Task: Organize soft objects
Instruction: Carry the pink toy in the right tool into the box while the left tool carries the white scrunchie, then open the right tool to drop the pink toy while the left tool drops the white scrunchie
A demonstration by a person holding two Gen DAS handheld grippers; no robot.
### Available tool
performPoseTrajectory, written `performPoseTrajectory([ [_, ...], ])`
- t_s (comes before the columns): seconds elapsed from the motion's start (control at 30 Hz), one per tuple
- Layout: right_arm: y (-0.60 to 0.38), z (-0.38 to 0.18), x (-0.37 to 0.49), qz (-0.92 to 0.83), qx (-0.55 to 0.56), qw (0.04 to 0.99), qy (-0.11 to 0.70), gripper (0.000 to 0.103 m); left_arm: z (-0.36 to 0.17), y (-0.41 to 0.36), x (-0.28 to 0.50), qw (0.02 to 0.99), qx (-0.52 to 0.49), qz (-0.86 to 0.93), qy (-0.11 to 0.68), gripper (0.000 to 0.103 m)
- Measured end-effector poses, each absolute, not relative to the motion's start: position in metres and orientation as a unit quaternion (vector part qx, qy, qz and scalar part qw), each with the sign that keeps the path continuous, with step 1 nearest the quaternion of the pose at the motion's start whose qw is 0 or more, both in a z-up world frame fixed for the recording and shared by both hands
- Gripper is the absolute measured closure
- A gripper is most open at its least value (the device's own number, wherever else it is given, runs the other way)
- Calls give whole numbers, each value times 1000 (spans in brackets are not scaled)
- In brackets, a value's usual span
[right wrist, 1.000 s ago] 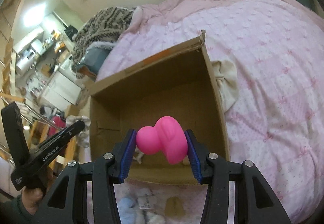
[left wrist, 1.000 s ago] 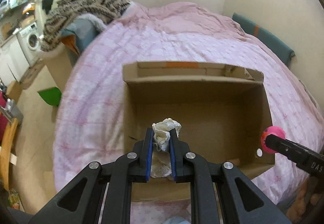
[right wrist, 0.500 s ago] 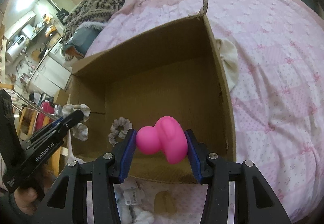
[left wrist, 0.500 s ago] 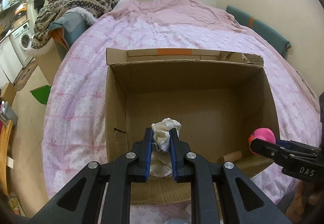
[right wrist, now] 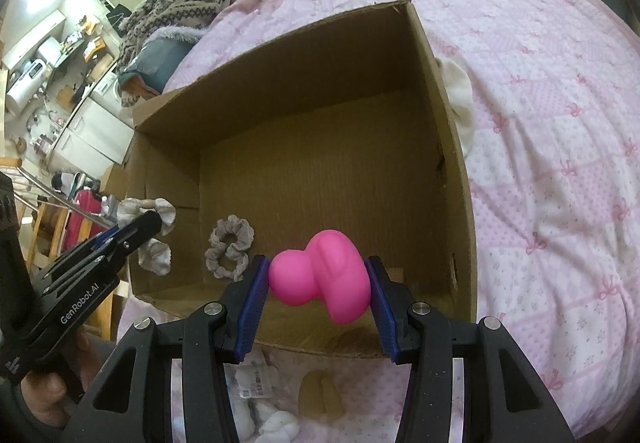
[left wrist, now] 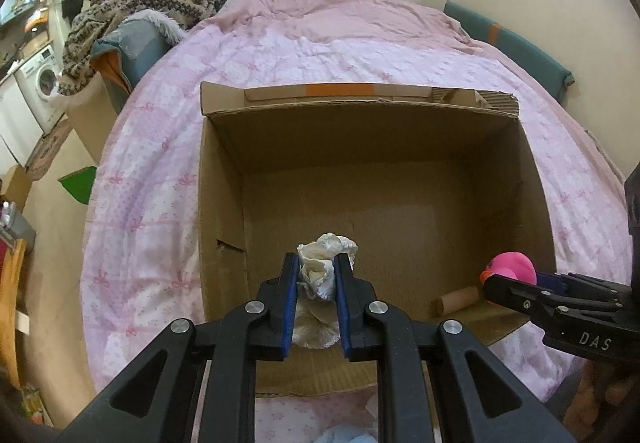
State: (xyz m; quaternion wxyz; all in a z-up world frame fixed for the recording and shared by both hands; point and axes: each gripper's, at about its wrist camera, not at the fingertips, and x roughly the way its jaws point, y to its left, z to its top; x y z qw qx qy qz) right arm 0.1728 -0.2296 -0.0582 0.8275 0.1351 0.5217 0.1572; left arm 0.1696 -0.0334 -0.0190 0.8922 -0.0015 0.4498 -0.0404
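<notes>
My left gripper (left wrist: pixel 316 263) is shut on a cream scrunchie (left wrist: pixel 320 271), held over the near left part of an open cardboard box (left wrist: pixel 360 147). In the right wrist view that left gripper (right wrist: pixel 150 221) comes in from the left with the cream scrunchie (right wrist: pixel 158 257) bulging out on both sides of its fingers. My right gripper (right wrist: pixel 317 267) is shut on a pink soft toy (right wrist: pixel 324 279) above the near side of the box (right wrist: pixel 280 83). A grey scrunchie (right wrist: pixel 229 249) lies on the box floor. From the left wrist, the right gripper (left wrist: pixel 516 291) and the toy (left wrist: pixel 514 267) show at the box's right corner.
The box stands on a bed with a pink quilt (left wrist: pixel 160 171). A cardboard tube (left wrist: pixel 456 299) lies inside the box. A white cloth (right wrist: pixel 460 99) lies against its right wall. White socks (right wrist: pixel 276 423) and a tan item (right wrist: pixel 322 395) rest on the quilt before the box.
Both grippers have sunk toward the box, which now fills more of each view. The grey scrunchie on the box floor has come into sight. Both grips are unchanged.
</notes>
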Motion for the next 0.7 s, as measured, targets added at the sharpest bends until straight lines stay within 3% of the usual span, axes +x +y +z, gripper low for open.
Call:
performPoseTrajectory([
  [0.47,-227,-62,174,154,130,822,532,52,-25,-38,168,882,-3,-54,468,86],
  [0.63,-224,-63,174,156,127,819,538,52,-25,-41,167,883,9,-47,468,76],
  [0.7,-224,-63,174,156,126,819,538,52,-25,-41,167,883,12,-43,468,66],
])
